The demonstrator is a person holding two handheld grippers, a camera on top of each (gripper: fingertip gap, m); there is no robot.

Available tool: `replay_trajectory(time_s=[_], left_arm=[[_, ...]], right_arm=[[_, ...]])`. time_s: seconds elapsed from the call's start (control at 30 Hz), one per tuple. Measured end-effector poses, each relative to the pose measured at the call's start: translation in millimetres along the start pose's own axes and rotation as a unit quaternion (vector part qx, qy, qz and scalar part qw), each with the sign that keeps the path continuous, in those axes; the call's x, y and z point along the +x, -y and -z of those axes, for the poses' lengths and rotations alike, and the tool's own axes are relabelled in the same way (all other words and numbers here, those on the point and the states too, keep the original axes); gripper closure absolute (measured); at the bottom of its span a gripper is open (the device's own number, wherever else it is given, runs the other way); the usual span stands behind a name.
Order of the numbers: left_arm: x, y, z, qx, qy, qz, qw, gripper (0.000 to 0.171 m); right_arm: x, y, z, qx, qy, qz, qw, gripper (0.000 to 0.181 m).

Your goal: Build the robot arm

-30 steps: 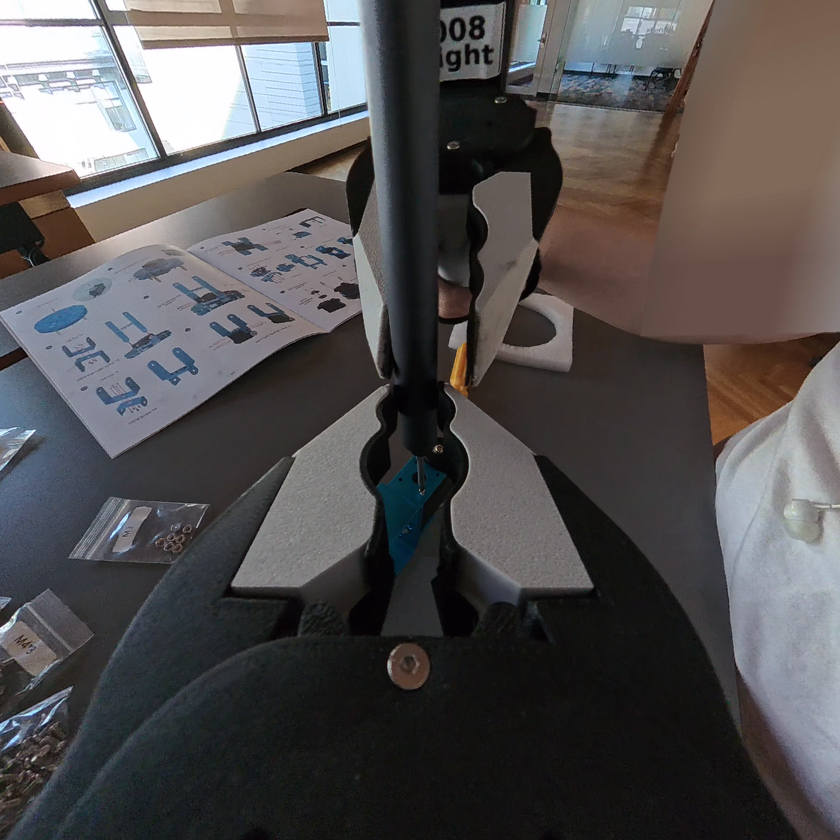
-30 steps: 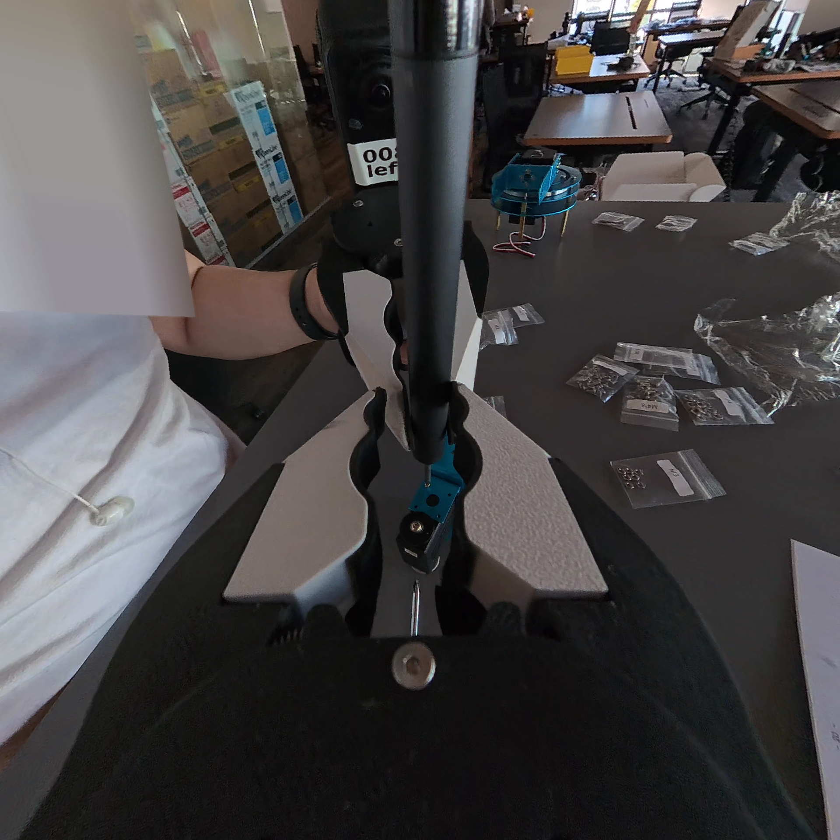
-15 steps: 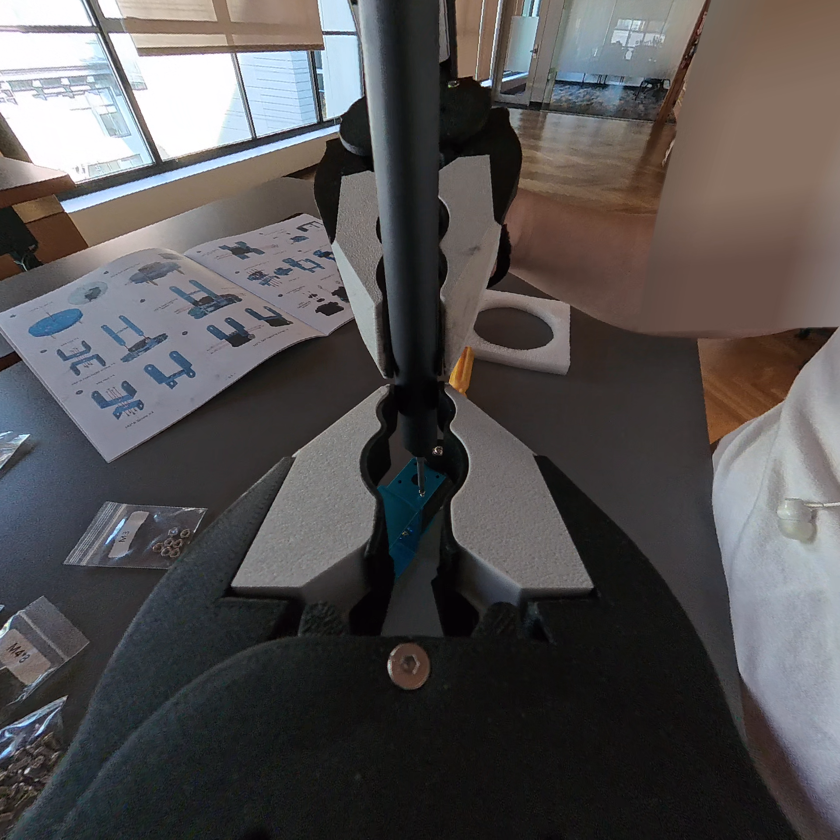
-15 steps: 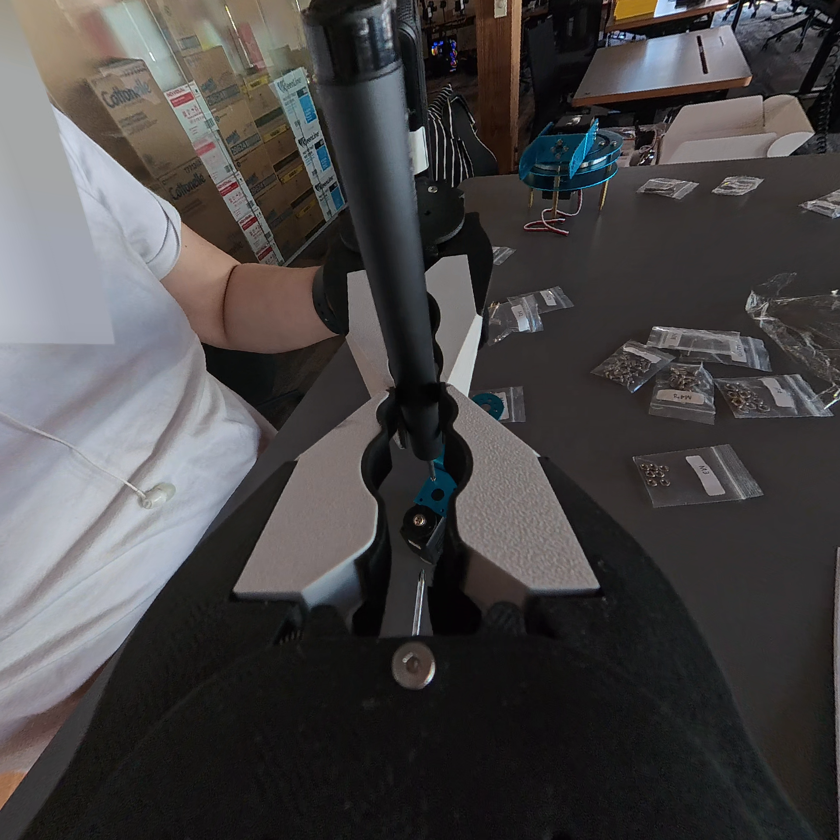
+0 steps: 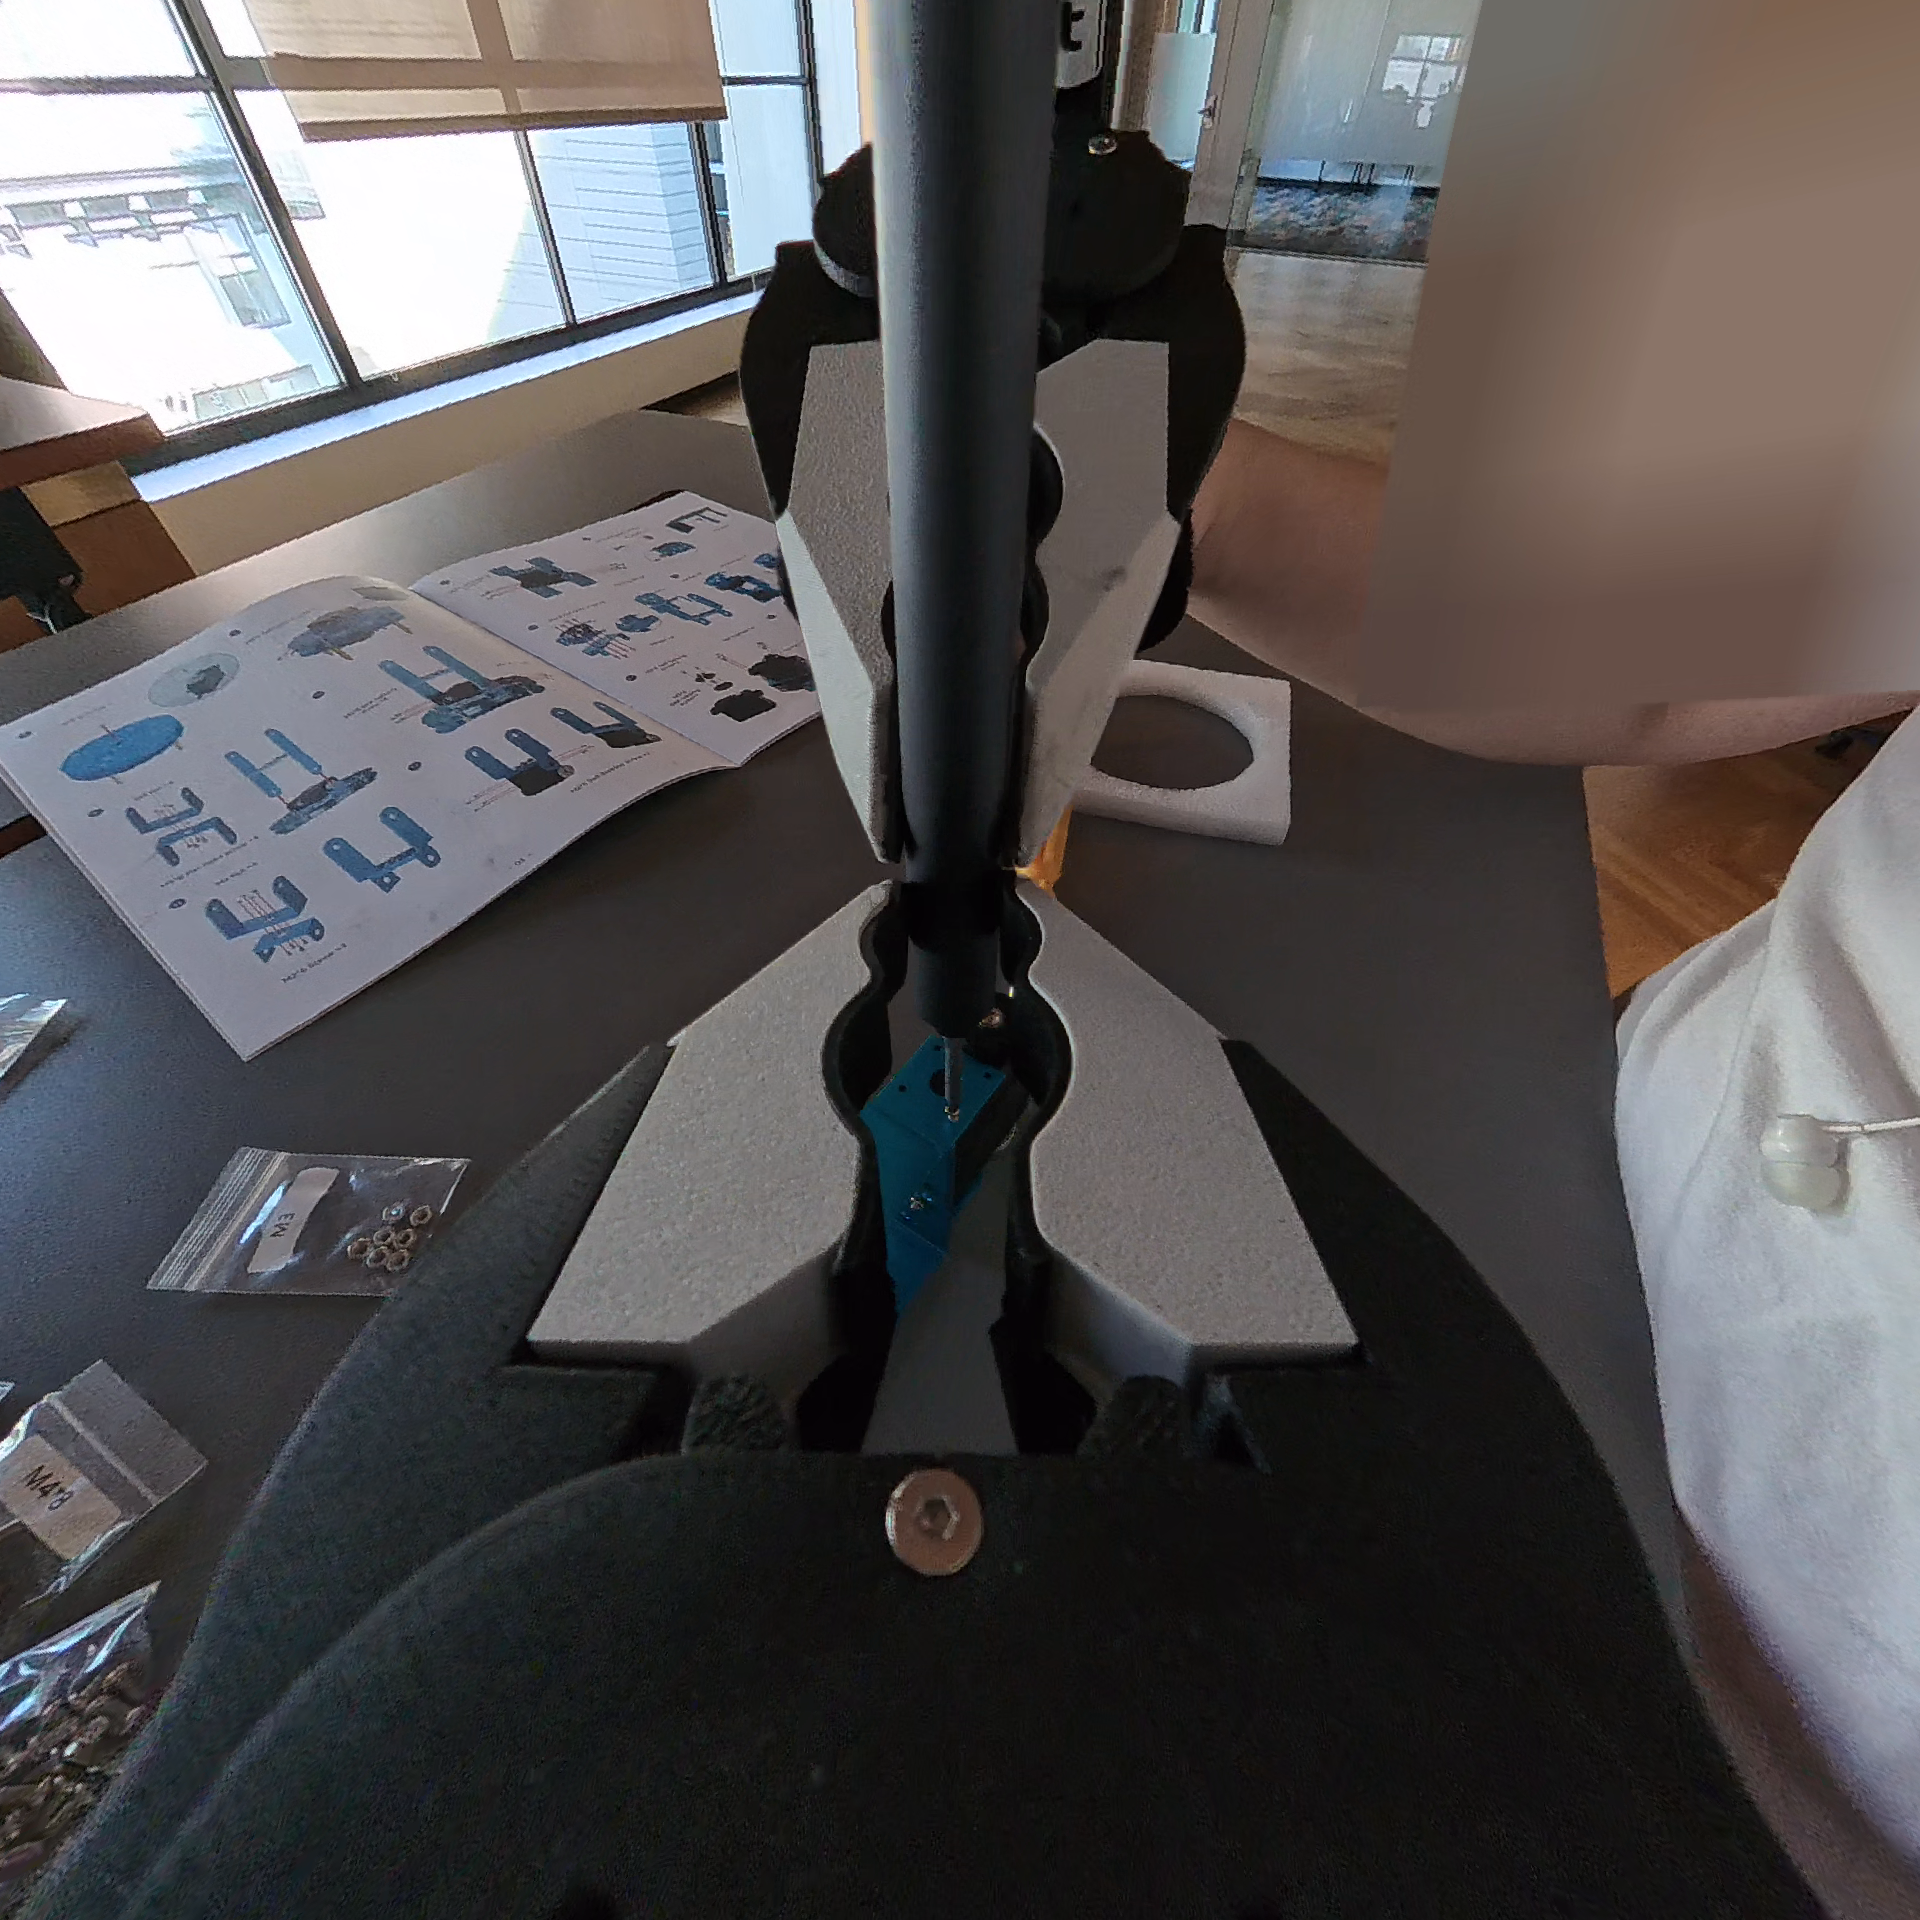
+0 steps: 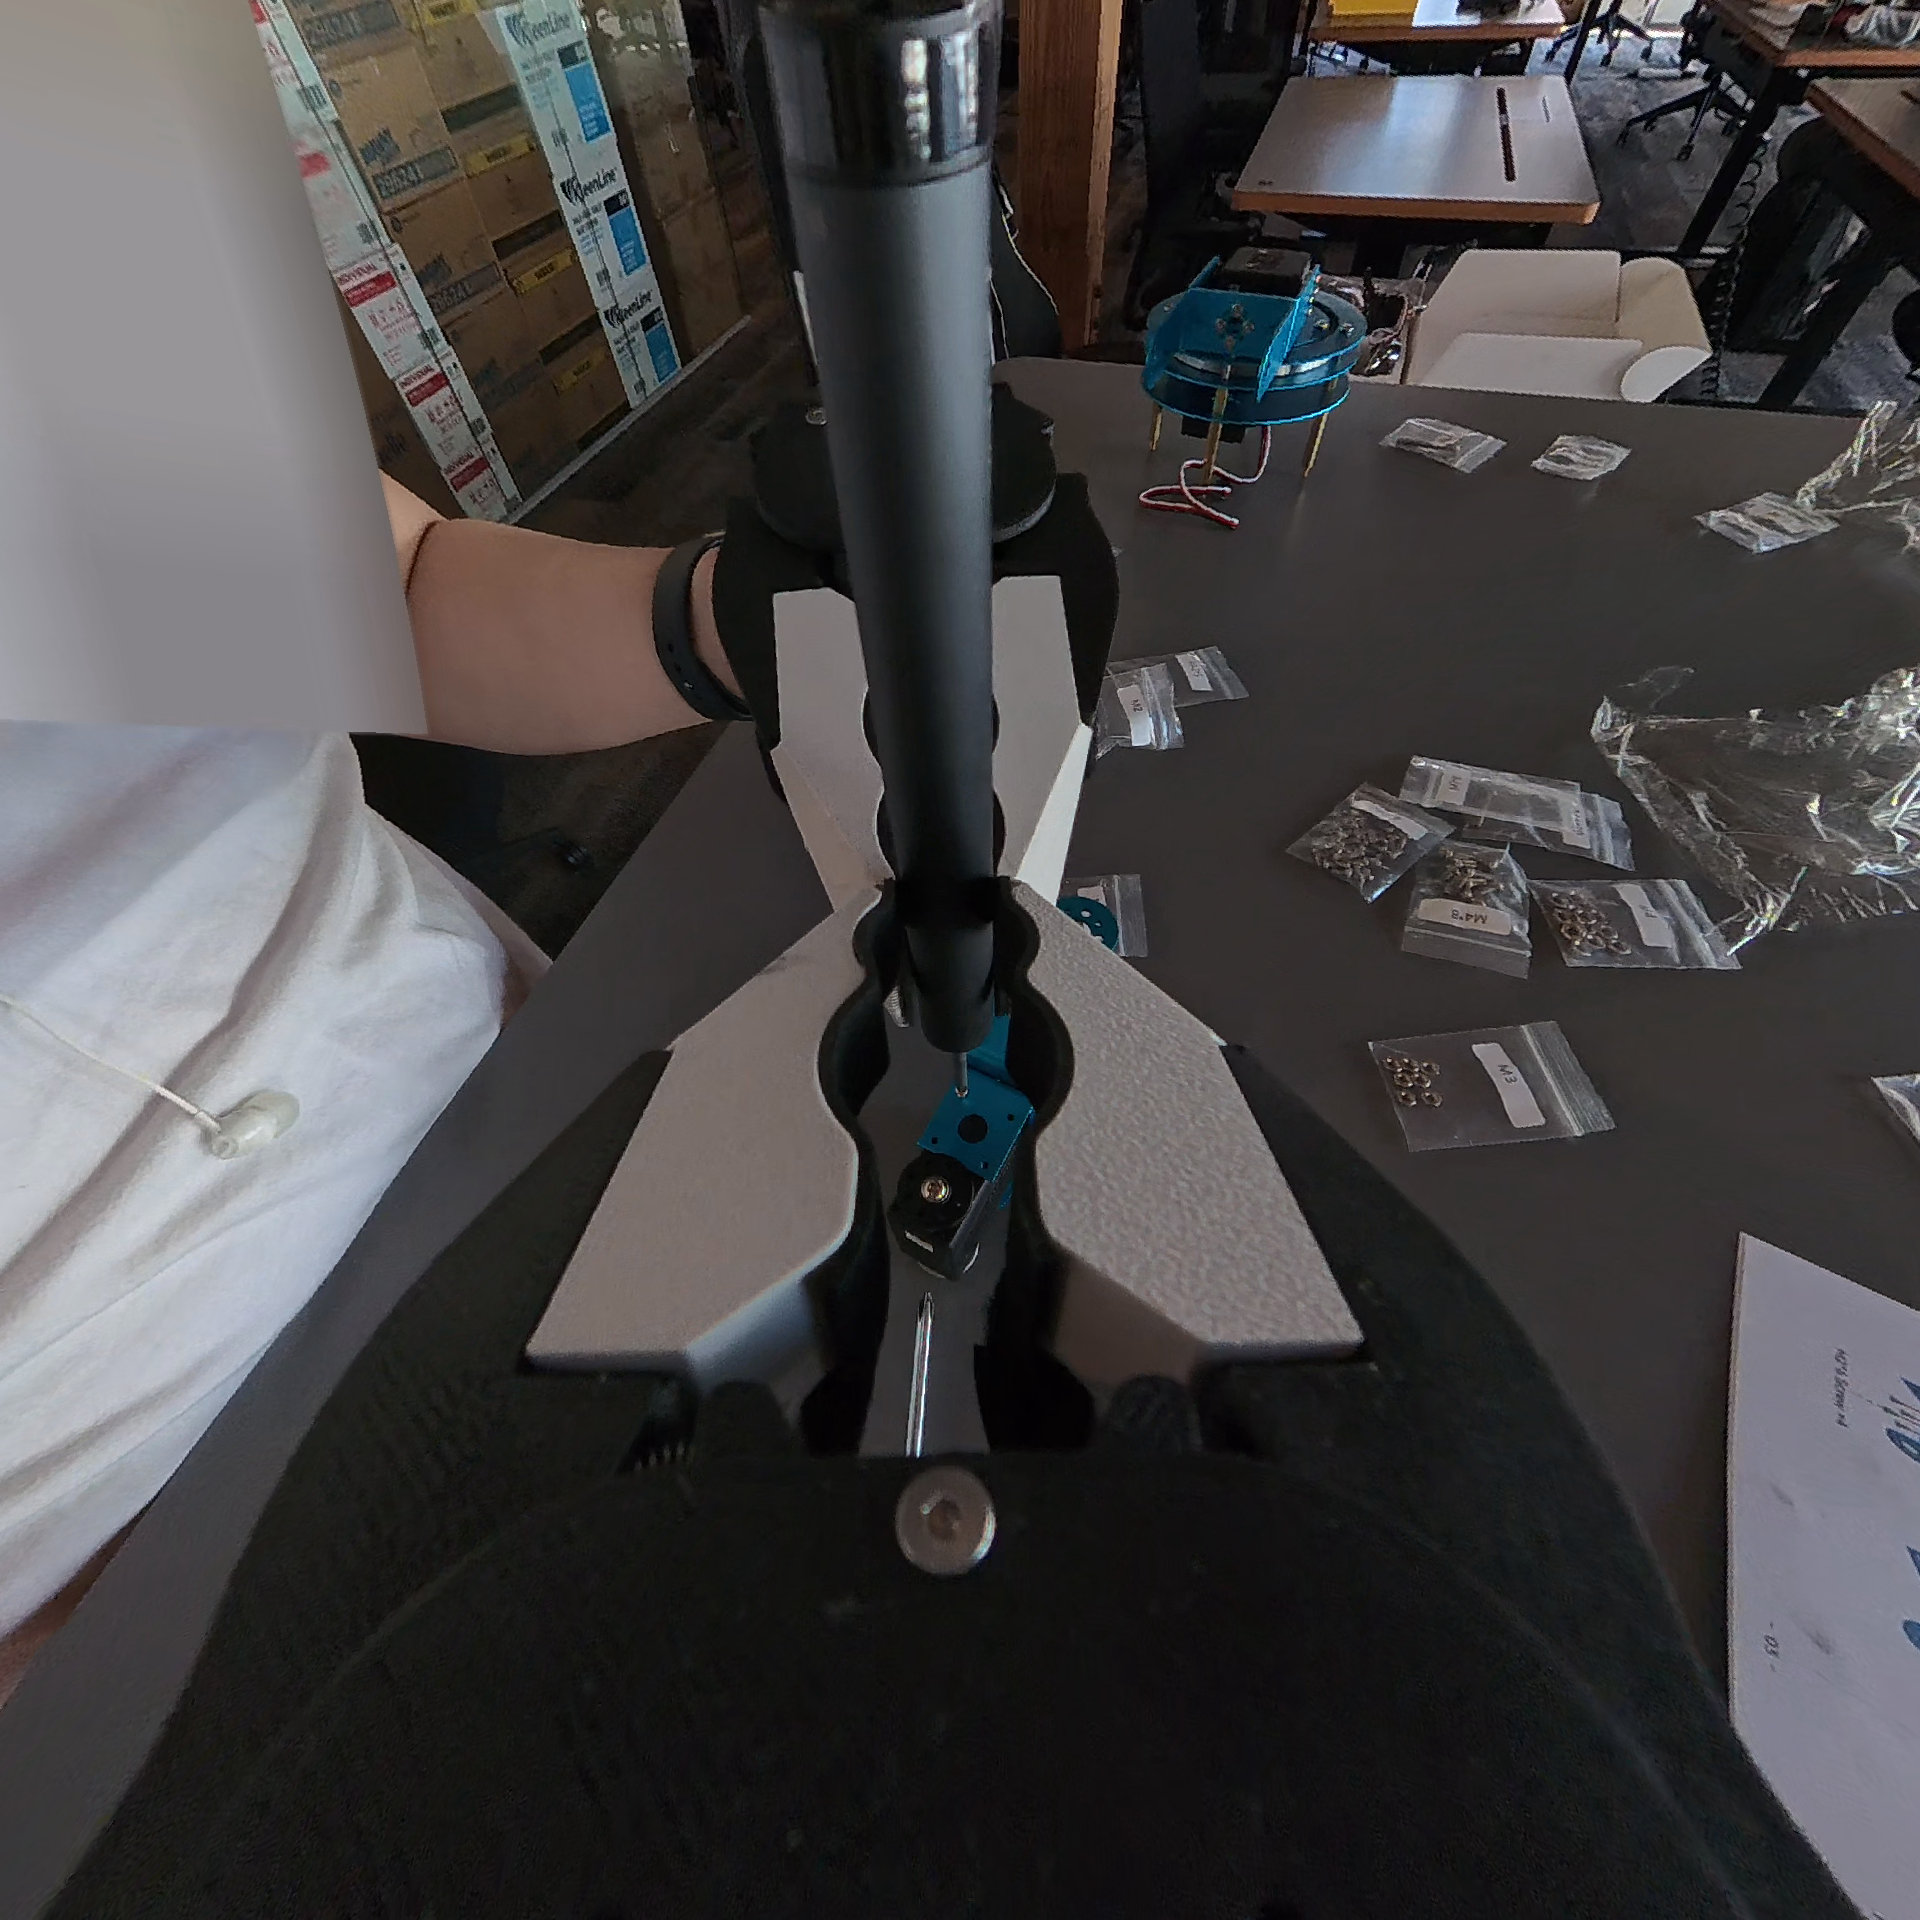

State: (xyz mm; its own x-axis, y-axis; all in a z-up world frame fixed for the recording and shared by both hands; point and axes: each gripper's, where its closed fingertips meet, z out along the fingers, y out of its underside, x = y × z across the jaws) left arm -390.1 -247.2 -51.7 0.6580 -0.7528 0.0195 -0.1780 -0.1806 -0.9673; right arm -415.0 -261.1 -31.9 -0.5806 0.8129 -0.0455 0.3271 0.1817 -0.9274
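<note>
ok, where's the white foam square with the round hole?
Left wrist view, right of centre: the white foam square lies flat on the dark table, just right of the open manual, partly hidden behind the right claw.

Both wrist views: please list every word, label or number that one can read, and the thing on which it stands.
I do not quote writing; these things bear it.
White labels on the small bags of hardware: readable.
Open booklet: captions too small.
Stacked cardboard boxes: printed, partly blurred.
White sticker on the right tool: cut off by the frame.
Loose page: small print.
</note>
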Motion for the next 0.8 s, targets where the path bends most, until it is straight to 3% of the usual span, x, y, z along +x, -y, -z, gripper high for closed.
replay_trajectory(time_s=[0.27,0.4,0.57,0.8], left_arm=[[-7,-6,22,-0.015,-0.004,-0.001,1.0,0.132],[-22,-39,33,-0.114,0.005,-0.042,0.993,0.124],[-32,-65,25,-0.185,-0.01,-0.07,0.98,0.126],[-29,-69,21,-0.166,-0.033,-0.067,0.983,0.138]], right_arm=[[0,-1,1,-0.003,0.001,0.001,1.0,0.164],[0,-1,1,-0.002,0.005,0.0,1.0,0.164],[1,-1,1,0.001,0.006,-0.004,1.0,0.164],[1,-1,2,-0.001,0.003,-0.01,1.0,0.164]])
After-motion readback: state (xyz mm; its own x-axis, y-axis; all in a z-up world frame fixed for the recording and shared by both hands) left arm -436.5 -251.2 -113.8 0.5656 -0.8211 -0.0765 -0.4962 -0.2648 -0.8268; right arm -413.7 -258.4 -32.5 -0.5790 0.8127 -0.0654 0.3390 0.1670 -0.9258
